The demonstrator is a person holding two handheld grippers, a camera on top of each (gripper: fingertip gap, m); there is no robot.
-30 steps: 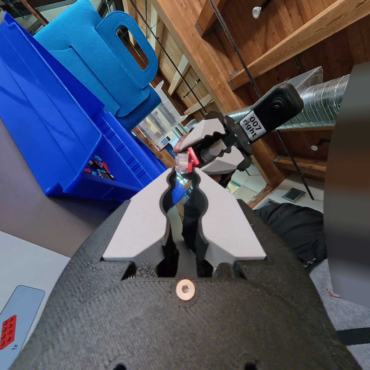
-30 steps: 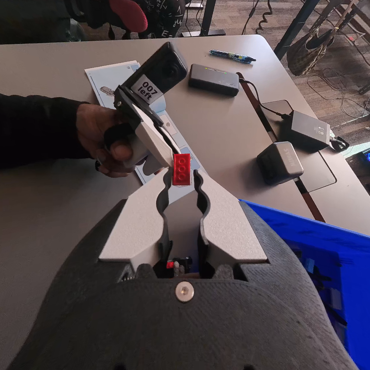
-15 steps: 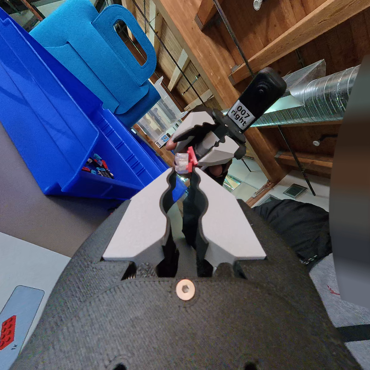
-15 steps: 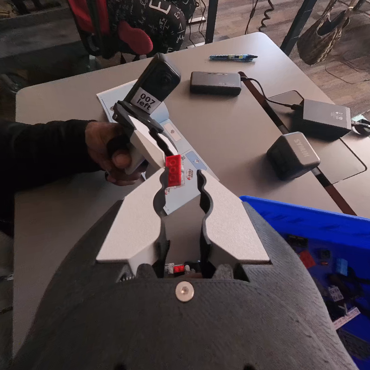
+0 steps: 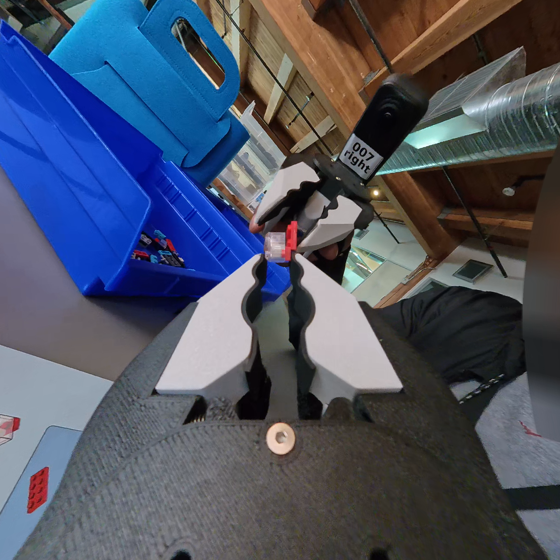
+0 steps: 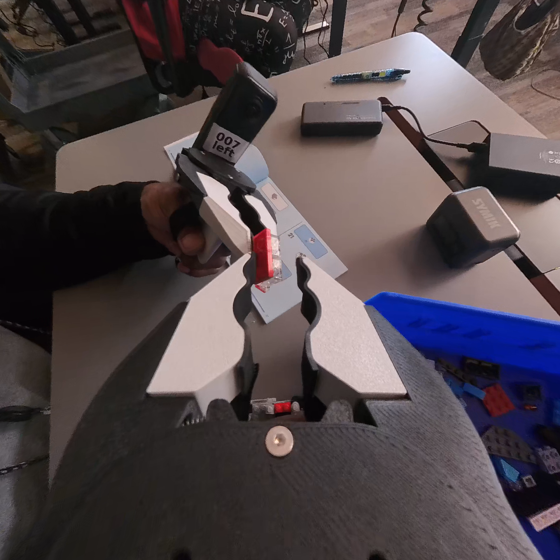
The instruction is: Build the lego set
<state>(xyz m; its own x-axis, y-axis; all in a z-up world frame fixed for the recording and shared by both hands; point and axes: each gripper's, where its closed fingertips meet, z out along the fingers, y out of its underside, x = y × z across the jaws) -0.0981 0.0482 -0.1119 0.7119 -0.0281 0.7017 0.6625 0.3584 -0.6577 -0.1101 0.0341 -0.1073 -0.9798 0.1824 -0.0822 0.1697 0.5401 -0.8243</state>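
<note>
The step in hand looks like passing or joining the small lego sub-assembly, a red plate with clear bricks stuck to it, held in mid-air above the instruction sheet. To do it well, I judge the right tongs should close squarely on the red plate's flat faces, not on the clear bricks, and squeeze gently so the pieces do not pop apart or twist out; the left should let go only once the right has a firm seat. The left tongs are nearly closed, their tips pinching the clear-and-red assembly at its lower end. The right tongs stand moderately open: the assembly lies against the left finger's tip, with a clear gap to the other finger, so they grip nothing yet. The assembly hangs above the sheet's near corner, over the grey desk. The blue bin of spare lego pieces sits right of the sheet.
</note>
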